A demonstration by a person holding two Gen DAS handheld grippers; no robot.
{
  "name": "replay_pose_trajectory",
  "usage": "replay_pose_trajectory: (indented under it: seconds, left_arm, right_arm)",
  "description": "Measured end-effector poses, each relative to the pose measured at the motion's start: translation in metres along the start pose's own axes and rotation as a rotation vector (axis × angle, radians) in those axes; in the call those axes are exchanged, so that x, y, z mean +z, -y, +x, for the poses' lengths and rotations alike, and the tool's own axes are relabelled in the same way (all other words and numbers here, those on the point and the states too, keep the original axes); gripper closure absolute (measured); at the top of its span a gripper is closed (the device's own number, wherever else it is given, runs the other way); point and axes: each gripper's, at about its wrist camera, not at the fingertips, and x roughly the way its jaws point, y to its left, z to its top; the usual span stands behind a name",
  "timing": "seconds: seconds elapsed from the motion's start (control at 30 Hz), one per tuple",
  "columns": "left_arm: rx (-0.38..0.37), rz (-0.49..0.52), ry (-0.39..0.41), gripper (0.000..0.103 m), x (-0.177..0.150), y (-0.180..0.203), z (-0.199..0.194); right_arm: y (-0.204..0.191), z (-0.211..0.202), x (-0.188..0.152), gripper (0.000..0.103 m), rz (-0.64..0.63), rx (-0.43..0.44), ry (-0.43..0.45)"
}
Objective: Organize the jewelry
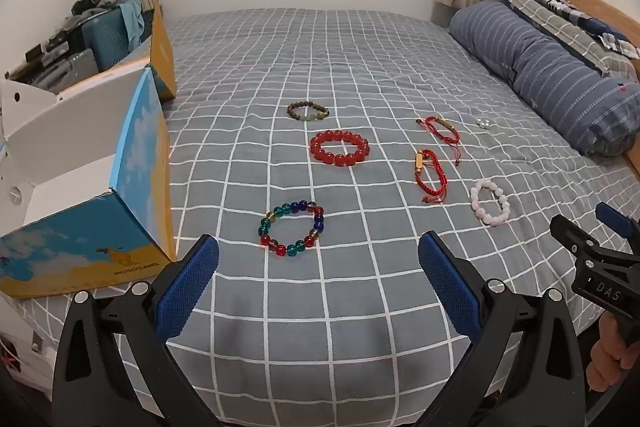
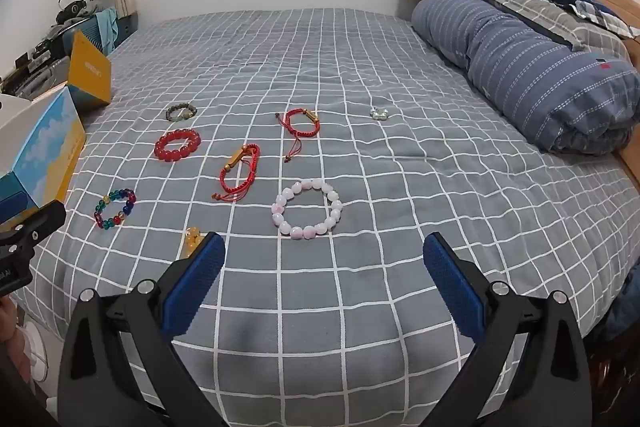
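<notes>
A bed covered in a grey sheet with a white grid pattern fills both views, and every piece of jewellery lies loose on it. At 3 o'clock against the wooden headboard lies a rolled blue striped quilt. At 9 o'clock in the left wrist view stands an open cardboard box with a blue-sky and orange print and a white inside, on the edge of the bed. The left gripper hangs low over the near edge with its blue-padded fingers spread wide and nothing between them; the right gripper does likewise, fingers wide and empty. Just past the left gripper at 12 o'clock lies a bracelet of multicoloured glass beads, and beyond it a bracelet of large red beads, then a bracelet of small brown beads. Ahead of the right gripper at 12 o'clock lies a bracelet of pale pink beads. At its 10 o'clock is a red cord bracelet with a gold tube, and farther off a second red cord bracelet with a gold bar. A small cluster of clear beads sits apart at 1 o'clock, and yellow beads peek out beside the right gripper's left finger, partly hidden
</notes>
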Motion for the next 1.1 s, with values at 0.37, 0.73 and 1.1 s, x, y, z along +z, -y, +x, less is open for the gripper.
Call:
replay_pose_trajectory:
  seconds: [0.37,0.73,1.1]
  left_arm:
    - [0.009,0.004,-0.020,0.005,0.0006,-0.0019,0.0007]
    - [0.018,0.021,-0.024,0.005,-0.0007,0.0019,-0.0014]
    - [0.024,0.023,-0.019,0.005,-0.0021,0.0042,-0.0036]
  right_arm:
    - [0.0011,-0.0035,-0.0012,0.008,0.005,-0.004,0.002]
    - [-0.0007,0.0002,-0.0013,0.008,0.011,0.001,-0.002]
    - [-0.0012,0.0000,-0.0028,0.008,0.016,0.008,-0.002]
